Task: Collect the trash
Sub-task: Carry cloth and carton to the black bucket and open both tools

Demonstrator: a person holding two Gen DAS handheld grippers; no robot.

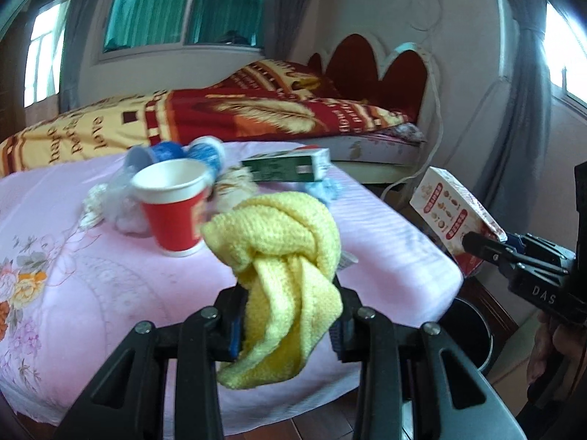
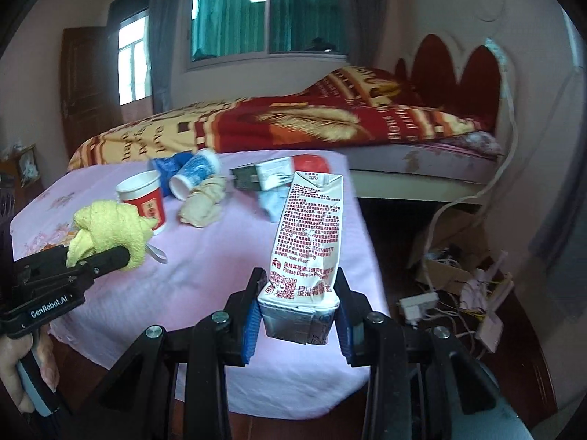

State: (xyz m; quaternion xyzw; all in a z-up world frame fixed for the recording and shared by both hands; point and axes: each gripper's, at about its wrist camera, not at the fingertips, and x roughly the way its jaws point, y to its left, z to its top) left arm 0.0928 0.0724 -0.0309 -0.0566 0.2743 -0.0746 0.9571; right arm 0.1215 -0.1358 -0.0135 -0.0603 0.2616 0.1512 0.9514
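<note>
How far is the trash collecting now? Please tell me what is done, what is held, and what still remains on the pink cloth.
Done: nothing can be confirmed; the dark bin beside the table shows no contents.

In hand: the left gripper holds a knotted yellow cloth; the right gripper holds a crumpled milk carton.

Left on the pink cloth: a red paper cup, blue-and-white cups, a green box, and a beige rag.

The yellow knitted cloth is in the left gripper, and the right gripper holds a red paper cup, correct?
Not quite. The right gripper holds a crumpled milk carton, as the right wrist view shows. The red paper cup stands on the table. The yellow knitted cloth is indeed in the left gripper.
</note>
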